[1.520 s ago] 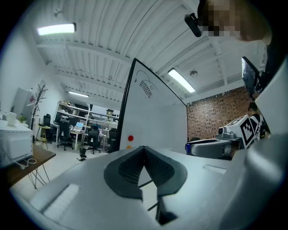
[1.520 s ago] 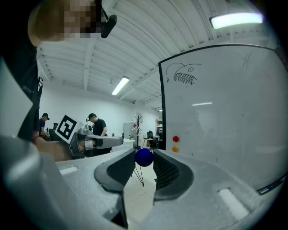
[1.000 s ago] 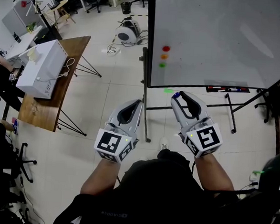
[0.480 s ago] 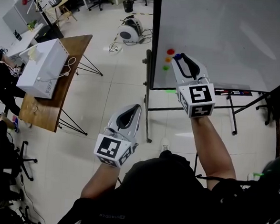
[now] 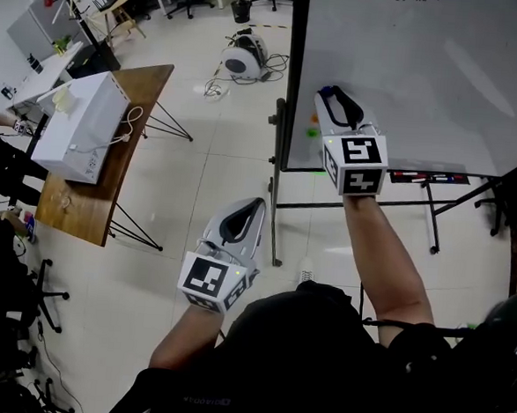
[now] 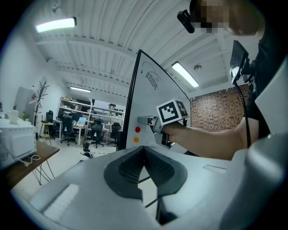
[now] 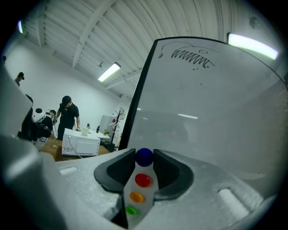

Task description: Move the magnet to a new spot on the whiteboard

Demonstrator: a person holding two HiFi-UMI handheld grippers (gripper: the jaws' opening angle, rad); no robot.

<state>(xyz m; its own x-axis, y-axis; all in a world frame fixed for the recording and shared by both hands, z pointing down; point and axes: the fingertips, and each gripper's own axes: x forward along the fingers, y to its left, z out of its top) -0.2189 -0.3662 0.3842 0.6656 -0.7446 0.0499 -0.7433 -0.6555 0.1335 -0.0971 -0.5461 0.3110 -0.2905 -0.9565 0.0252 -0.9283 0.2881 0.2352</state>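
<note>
One blue magnet is pinched between the jaws of the right hand-held gripper. It is up against the whiteboard, just above the red magnet, orange magnet and green magnet. Whether it touches the board is hard to tell. Let go too soon, it could drop to the floor; set too close, it may snap onto the red magnet. The left hand-held gripper hangs low, jaws pressed together, empty.
</note>
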